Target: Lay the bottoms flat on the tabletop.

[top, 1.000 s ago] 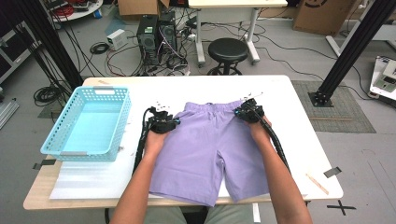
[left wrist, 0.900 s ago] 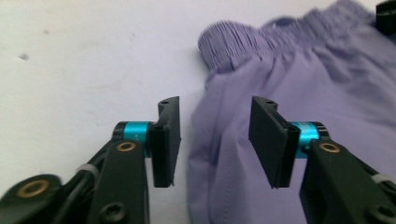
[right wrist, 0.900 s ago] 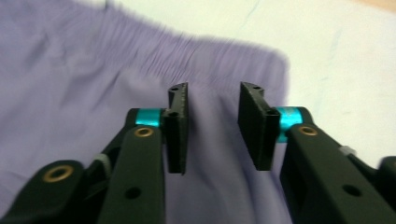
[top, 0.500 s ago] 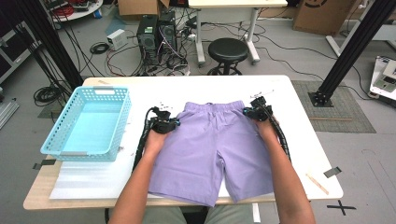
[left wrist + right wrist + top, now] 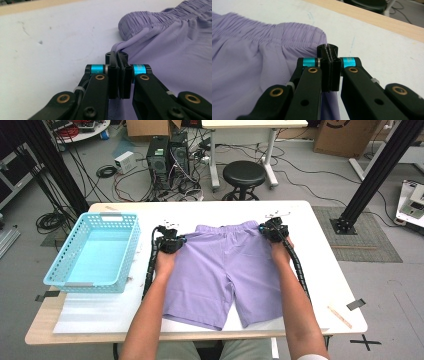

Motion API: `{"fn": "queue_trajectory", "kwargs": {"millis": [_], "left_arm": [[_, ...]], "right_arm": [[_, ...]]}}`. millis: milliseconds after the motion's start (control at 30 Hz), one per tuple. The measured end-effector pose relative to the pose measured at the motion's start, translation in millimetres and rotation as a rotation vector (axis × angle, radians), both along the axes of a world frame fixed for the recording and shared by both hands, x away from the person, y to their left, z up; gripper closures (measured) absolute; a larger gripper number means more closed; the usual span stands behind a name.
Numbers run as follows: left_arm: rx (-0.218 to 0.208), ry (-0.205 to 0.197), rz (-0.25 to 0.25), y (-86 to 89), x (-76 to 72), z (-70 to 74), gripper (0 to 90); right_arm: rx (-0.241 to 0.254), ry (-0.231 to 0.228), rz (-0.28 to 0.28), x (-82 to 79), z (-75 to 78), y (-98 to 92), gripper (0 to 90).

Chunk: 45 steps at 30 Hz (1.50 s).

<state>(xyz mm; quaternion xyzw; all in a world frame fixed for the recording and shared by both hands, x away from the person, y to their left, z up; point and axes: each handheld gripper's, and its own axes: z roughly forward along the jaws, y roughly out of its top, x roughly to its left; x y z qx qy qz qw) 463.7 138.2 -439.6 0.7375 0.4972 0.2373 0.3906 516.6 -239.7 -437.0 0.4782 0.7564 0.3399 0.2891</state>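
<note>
Purple shorts lie flat on the white table, waistband at the far side. My left gripper sits at the shorts' left edge just below the waistband. In the left gripper view its jaws pinch a fold of the purple cloth; they have just been closing on it and eased slightly. My right gripper is at the right waistband corner. Its jaws are shut on the edge of the shorts, beside the gathered elastic.
A light blue plastic basket stands on the table's left part. A white sheet covers the near left of the table. A wooden stick and a piece of tape lie near the right front corner. A black stool stands beyond the table.
Both grippers' jaws have closed onto the sides of the shorts. The right hand has shifted a little outward to the right, drawing the waistband straighter. The left hand stays in place.
</note>
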Motion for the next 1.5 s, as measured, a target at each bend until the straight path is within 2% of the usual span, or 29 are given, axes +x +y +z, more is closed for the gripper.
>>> {"fn": "queue_trajectory", "kwargs": {"millis": [33, 100, 167, 300, 400, 433, 467, 500, 567, 600, 633, 667, 700, 733, 767, 867, 967, 1000, 1033, 1100, 1133, 1200, 1233, 1267, 1333, 1367, 1400, 1467, 1500], "left_arm": [[0.0, 0.0, 0.0, 0.0, 0.0, 0.0, 74.4], [-0.005, 0.014, 0.001, 3.4, -4.0, -0.7, 61.4], [-0.021, -0.002, -0.002, 8.4, -10.1, 2.5, 57.9], [-0.046, -0.02, -0.022, 16.0, -27.3, 7.5, 53.3], [-0.056, -0.035, -0.03, 20.2, -38.5, 8.8, 51.7], [-0.079, -0.034, -0.035, 24.5, -50.5, 9.2, 51.5], [-0.079, -0.034, -0.035, 24.5, -50.5, 9.2, 50.8], [-0.101, -0.051, -0.044, 27.4, -65.1, 8.9, 50.8], [-0.11, -0.059, -0.058, 29.0, -77.5, 9.3, 50.8], [-0.11, -0.059, -0.058, 29.0, -77.5, 9.3, 50.8], [-0.114, -0.066, -0.077, 29.1, -88.2, 10.4, 50.8], [-0.114, -0.066, -0.077, 29.1, -88.2, 10.4, 50.8], [-0.109, -0.068, -0.092, 28.2, -98.1, 11.6, 50.8], [-0.109, -0.068, -0.092, 28.2, -98.1, 11.6, 50.7], [-0.116, -0.065, -0.106, 28.2, -107.4, 11.5, 50.7], [-0.125, -0.063, -0.113, 30.4, -120.4, 9.4, 50.7], [-0.123, -0.049, -0.111, 35.3, -132.3, 4.9, 50.2], [-0.123, -0.049, -0.111, 35.3, -132.3, 4.9, 50.0], [-0.124, -0.039, -0.116, 38.2, -141.4, 1.9, 49.9], [-0.119, -0.038, -0.12, 39.6, -145.9, 0.9, 49.8], [-0.122, -0.038, -0.123, 41.7, -154.4, -0.3, 49.7], [-0.126, -0.038, -0.122, 42.8, -158.1, -0.7, 49.3], [-0.127, -0.04, -0.124, 44.2, -161.5, -1.0, 49.3], [-0.124, -0.039, -0.12, 46.5, -167.4, -1.4, 49.3], [-0.124, -0.039, -0.115, 49.2, -172.5, -1.5, 49.3], [-0.124, -0.041, -0.113, 50.3, -174.8, -1.7, 49.3], [-0.122, -0.04, -0.109, 51.3, -177.3, -1.9, 49.3], [-0.119, -0.04, -0.107, 52.2, -180.0, -2.3, 49.3], [-0.111, -0.039, -0.111, 53.7, -184.8, -3.4, 49.3]], "right_arm": [[0.0, 0.0, 0.0, 0.0, 0.0, 0.0, 90.0], [0.041, 0.033, -0.025, -0.8, -4.4, -2.6, 80.9], [0.059, 0.042, -0.011, -6.0, -0.3, -6.6, 74.7], [0.081, 0.021, 0.021, -24.3, 12.1, -18.6, 69.7], [0.078, 0.036, 0.052, -43.9, 18.6, -25.0, 67.8], [0.09, 0.037, 0.064, -52.1, 20.0, -27.1, 67.8], [0.09, 0.037, 0.064, -52.1, 20.0, -27.1, 67.8], [0.078, 0.041, 0.089, -70.2, 22.9, -30.6, 67.5], [0.085, 0.05, 0.117, -90.4, 22.9, -34.9, 67.1], [0.083, 0.061, 0.136, -99.6, 21.4, -37.1, 67.1], [0.059, 0.07, 0.143, -109.3, 19.8, -39.1, 67.1], [0.059, 0.07, 0.143, -109.3, 19.8, -39.1, 67.1], [0.027, 0.078, 0.151, -128.0, 15.1, -44.0, 67.2], [0.027, 0.078, 0.151, -128.0, 15.1, -44.0, 67.2], [0.022, 0.082, 0.148, -147.1, 10.7, -51.0, 67.3], [0.032, 0.086, 0.13, -176.3, 3.8, -64.8, 67.0], [0.033, 0.1, 0.116, -202.0, -1.6, -77.9, 65.2], [0.033, 0.1, 0.116, -202.0, -1.6, -77.9, 65.2], [0.022, 0.101, 0.115, -217.9, -2.5, -84.2, 64.0], [0.017, 0.102, 0.106, -233.7, -2.7, -89.0, 60.7], [0.016, 0.107, 0.107, -240.6, -3.7, -91.0, 58.9], [0.007, 0.111, 0.111, -246.5, -5.2, -92.6, 58.1], [-0.023, 0.127, 0.114, -256.5, -9.6, -93.4, 60.0], [-0.028, 0.123, 0.118, -260.8, -11.6, -93.2, 66.2], [-0.06, 0.117, 0.133, -266.2, -10.4, -93.9, 86.2], [-0.109, 0.105, 0.104, -268.2, -9.8, -93.4, 88.5], [-0.116, 0.1, 0.086, -269.1, -9.3, -94.7, 89.3], [-0.102, 0.096, 0.077, -269.5, -9.5, -96.2, 88.8], [-0.073, 0.084, 0.076, -272.2, -9.1, -95.0, 67.5]]}}
